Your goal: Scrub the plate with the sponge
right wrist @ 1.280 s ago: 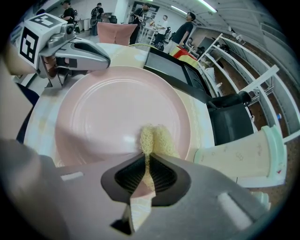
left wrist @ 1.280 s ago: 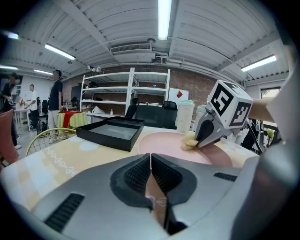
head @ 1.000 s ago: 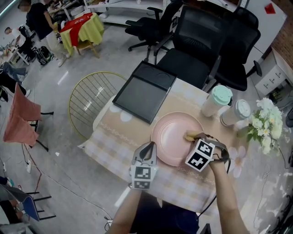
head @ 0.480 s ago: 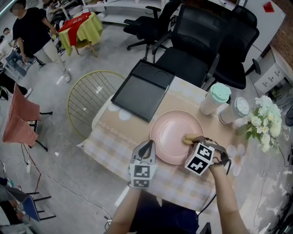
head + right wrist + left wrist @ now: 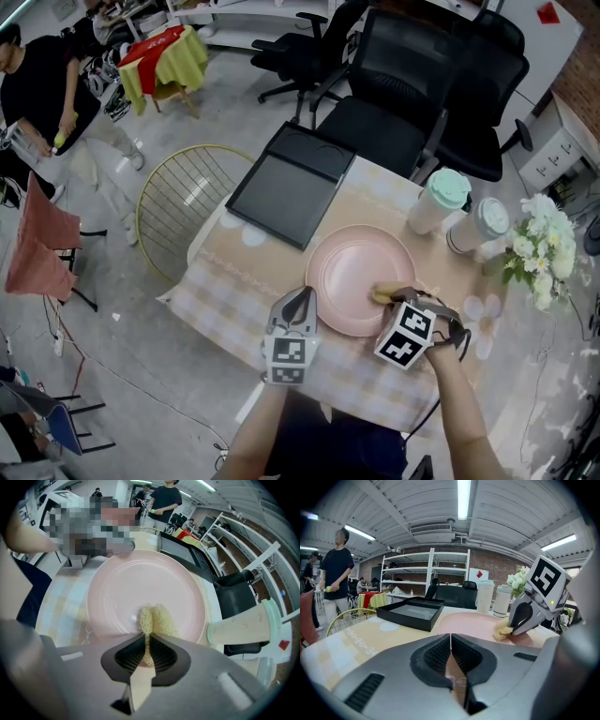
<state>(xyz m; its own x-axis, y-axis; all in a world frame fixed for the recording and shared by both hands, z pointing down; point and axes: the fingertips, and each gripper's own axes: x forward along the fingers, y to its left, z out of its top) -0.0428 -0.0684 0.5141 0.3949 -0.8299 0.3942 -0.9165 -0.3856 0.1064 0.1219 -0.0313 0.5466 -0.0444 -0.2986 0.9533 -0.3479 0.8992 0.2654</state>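
A pink plate (image 5: 352,267) lies on the checked tablecloth, and also shows in the left gripper view as the plate (image 5: 471,619) and in the right gripper view as the plate (image 5: 140,585). My right gripper (image 5: 392,298) is shut on a yellow sponge (image 5: 382,295), which it presses against the plate's near right part. The sponge (image 5: 154,618) bulges out ahead of the right gripper (image 5: 146,641). My left gripper (image 5: 302,298) is shut on nothing, with its tip beside the plate's near left rim. The left gripper (image 5: 450,637) looks across at the sponge (image 5: 504,631).
A black tray (image 5: 291,187) lies at the table's far left corner. Two lidded cups (image 5: 436,204) (image 5: 478,228) and white flowers (image 5: 539,253) stand to the right of the plate. A gold wire chair (image 5: 183,211) and black office chairs (image 5: 412,84) surround the table. A person stands at the far left.
My right gripper has dragged the sponge a little toward the plate's near edge. The left gripper has stayed put. The person in the background has walked left.
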